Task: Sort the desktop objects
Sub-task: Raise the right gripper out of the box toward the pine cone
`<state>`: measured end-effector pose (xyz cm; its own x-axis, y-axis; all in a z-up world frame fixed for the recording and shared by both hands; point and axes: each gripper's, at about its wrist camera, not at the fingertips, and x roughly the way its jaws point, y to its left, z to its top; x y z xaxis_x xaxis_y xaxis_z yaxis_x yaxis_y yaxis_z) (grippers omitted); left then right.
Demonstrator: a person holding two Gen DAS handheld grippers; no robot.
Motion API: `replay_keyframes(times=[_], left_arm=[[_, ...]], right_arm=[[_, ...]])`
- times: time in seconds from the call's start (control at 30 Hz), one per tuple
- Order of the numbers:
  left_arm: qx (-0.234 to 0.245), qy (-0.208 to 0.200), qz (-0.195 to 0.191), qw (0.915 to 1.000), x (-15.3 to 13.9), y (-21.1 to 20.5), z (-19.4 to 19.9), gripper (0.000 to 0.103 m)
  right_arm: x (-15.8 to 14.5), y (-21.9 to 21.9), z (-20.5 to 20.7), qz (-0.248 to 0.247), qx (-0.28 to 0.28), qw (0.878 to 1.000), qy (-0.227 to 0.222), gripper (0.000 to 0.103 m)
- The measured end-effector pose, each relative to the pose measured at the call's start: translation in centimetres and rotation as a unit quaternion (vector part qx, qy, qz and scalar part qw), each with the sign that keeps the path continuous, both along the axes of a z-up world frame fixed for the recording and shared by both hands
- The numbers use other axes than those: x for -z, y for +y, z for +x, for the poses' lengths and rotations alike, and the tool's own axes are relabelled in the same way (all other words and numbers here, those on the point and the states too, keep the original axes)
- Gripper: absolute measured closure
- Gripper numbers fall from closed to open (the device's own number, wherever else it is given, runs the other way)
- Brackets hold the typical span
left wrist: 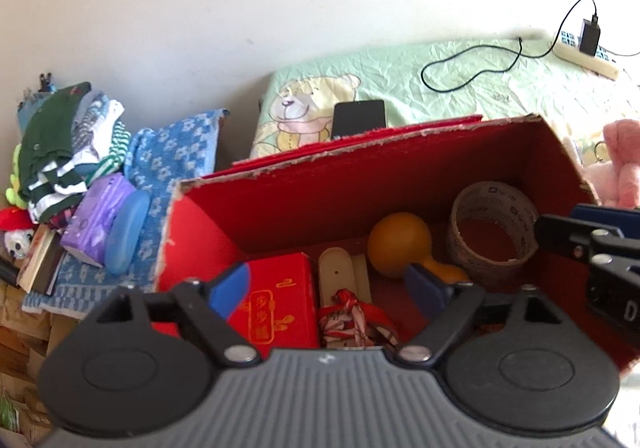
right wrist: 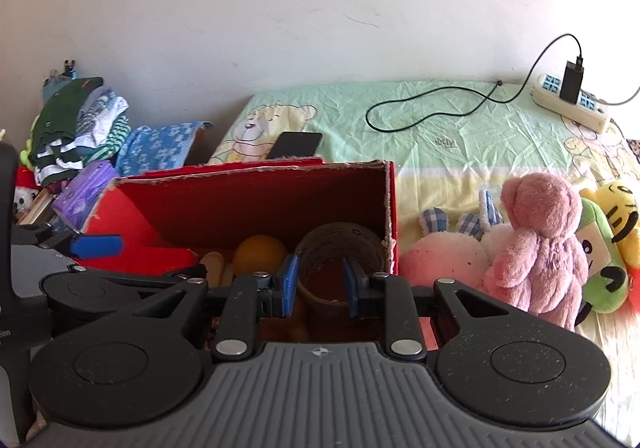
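Right gripper [right wrist: 320, 282] hangs low over the red box [right wrist: 256, 200], jaws parted and holding nothing; the tape roll [right wrist: 338, 248] lies in the box's right end, just beyond your fingertips. Judge it light, stiff and smooth: pinch its wall, one finger inside the ring. Left gripper [left wrist: 334, 288], spread wide and unladen, hovers over the red packet [left wrist: 276, 300].

Gripper hardware, both units alike.
Left gripper [left wrist: 334, 288] and right gripper [right wrist: 320, 282]: ribbed grey housing, black linkage arms, silver pivot screws, blue finger pads [right wrist: 289, 282].
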<state>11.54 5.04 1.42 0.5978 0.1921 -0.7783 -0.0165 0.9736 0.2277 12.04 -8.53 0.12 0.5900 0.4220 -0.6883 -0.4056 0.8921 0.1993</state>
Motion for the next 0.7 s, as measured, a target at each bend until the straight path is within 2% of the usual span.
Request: replay_keyframes(times=[0.23,0.4,0.7], left_arm=[[-0.027,-0.009,0.004,0.9996,-1.5,-0.6,-2.5,0.013],[-0.046,-0.018,0.001,0.9988,-2.5,-1.7,-4.0,0.007],[-0.075,-0.037,0.018,0.9963,-3.9,-4.0,-7.3,0.003]], right_arm=[[-1.1,-0.9,-1.3,0.021,-0.036,0.999,-0.006,0.077],[-1.8,-2.4,-2.0,0.036,-0.060,0.998,-0.004,0.076],[-2.7,-5.8,-3.0,0.086,-0.101,0.991,0.006,0.073]])
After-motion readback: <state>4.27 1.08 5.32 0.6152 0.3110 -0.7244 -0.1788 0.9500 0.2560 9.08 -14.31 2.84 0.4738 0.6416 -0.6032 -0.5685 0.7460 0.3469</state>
